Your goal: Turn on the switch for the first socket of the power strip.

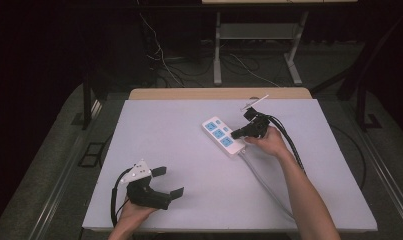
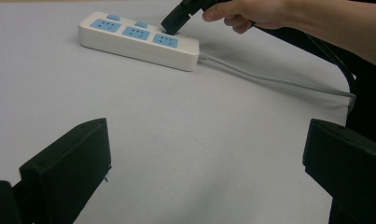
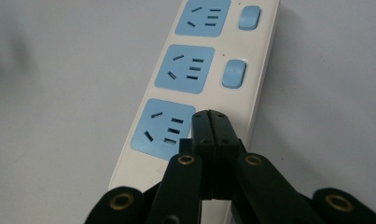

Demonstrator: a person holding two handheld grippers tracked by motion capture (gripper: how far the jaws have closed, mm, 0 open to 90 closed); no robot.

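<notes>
Power strip (image 1: 222,135) on table (image 1: 189,150), right tongs (image 1: 235,134) above it

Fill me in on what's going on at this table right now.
A person at a pale grey table holds a black two-jaw gripper in each hand. The right gripper, jaws closed together with nothing between them, presses its tip down on the white three-outlet power strip with blue socket faces, beside the socket nearest its grey cord, where that outlet's switch would sit; the other two blue switches are in plain sight. The left gripper rests open near the table's front edge, away from the strip.
</notes>
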